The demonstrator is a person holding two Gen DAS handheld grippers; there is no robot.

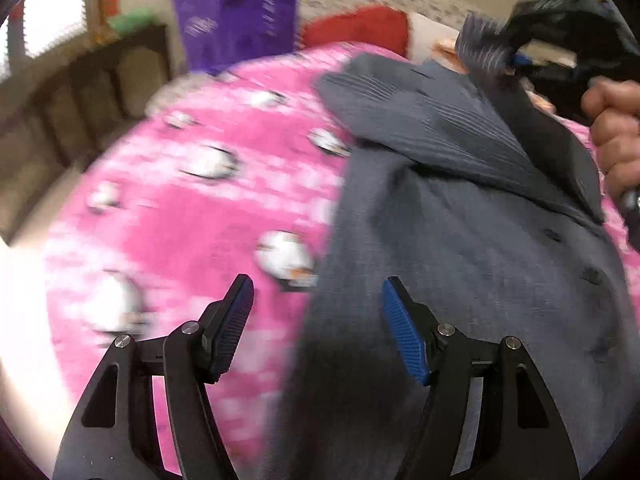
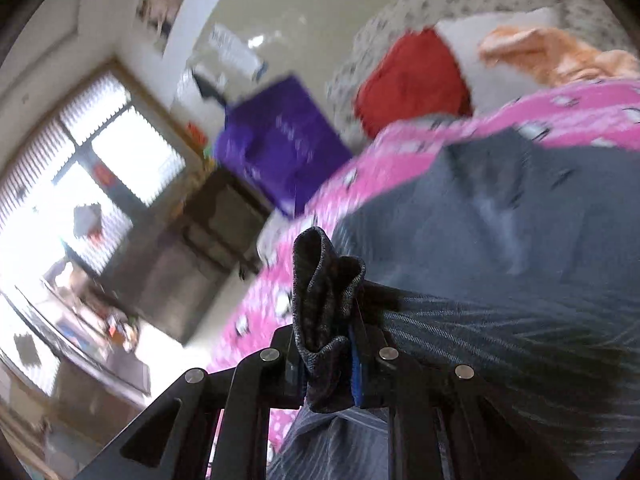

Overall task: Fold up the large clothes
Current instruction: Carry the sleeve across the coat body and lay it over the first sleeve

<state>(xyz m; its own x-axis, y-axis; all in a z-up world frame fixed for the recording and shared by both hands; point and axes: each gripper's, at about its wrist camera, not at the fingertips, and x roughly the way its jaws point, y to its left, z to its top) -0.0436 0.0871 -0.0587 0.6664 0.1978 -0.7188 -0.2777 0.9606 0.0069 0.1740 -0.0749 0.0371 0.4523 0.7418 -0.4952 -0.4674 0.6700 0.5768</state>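
Pink fleece blanket with penguin print (image 1: 180, 216) covers the bed and takes up most of both views. On it lies the large grey woven garment with dark buttons (image 1: 460, 240), spread over the blanket's right side in the left wrist view, with one ribbed sleeve or edge (image 1: 420, 120) lifted and draped back across the body. Behind: purple paper bag (image 1: 240, 20), red cushion (image 1: 360, 28), orange cloth (image 2: 560, 56), all well apart from the work.

Right gripper (image 2: 340, 344) is clamped narrow on a bunched grey cuff or hem end (image 2: 324, 280); the fabric pokes up past the blue pads. A hand (image 1: 616, 136) holds that tool at the right edge of the left wrist view. Left gripper (image 1: 318, 328) stands wide with nothing between its pads, hovering over the garment's left edge where it meets the blanket.

Handling, as a guess: soft, limp, fairly light cloth, not slippery on fleece, sags from any single hold. Best pinched at hems, cuffs or seam corners, one hold per tool, to keep the fold line straight. Both views are motion-blurred.
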